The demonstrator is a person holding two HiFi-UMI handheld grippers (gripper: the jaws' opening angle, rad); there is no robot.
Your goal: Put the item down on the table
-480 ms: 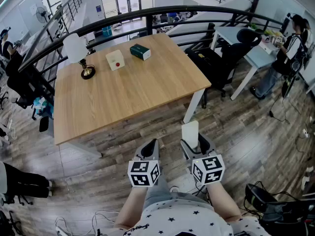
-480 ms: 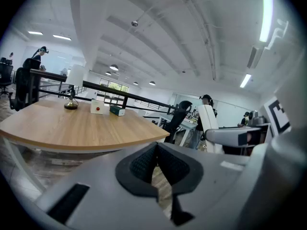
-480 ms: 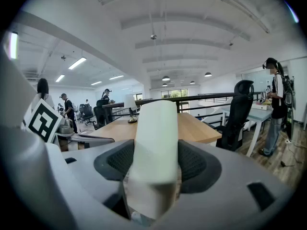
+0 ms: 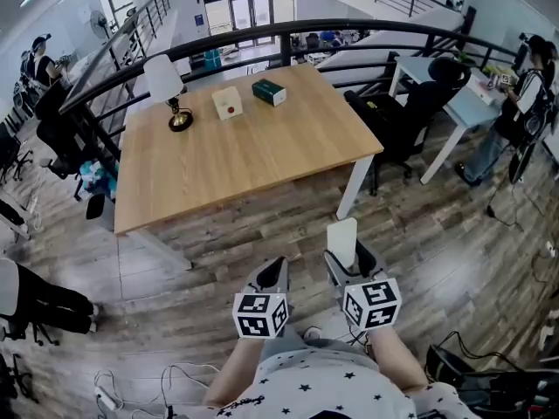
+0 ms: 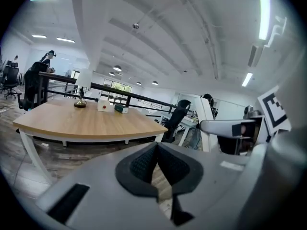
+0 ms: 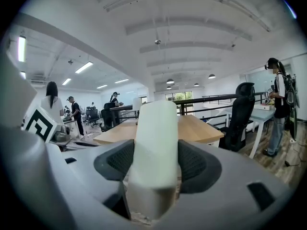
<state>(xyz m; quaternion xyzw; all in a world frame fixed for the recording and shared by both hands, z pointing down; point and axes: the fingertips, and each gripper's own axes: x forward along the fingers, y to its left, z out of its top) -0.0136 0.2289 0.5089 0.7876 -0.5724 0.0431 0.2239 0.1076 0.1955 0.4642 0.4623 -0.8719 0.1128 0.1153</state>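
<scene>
My right gripper is shut on a pale white block that sticks up between its jaws; in the right gripper view the block fills the gap between the dark pads. My left gripper hangs beside it, shut with nothing held, its pads meeting at the tip. Both are held low over the wooden floor, short of the near edge of the wooden table, which lies ahead and to the left.
On the table's far side stand a lamp, a white box with a red dot and a dark green box. A black railing runs behind. Black office chairs stand right of the table; people are at both edges.
The head view has shifted so the table sits slightly further right and lower in the picture. Both grippers keep their places, the right one still holding the block.
</scene>
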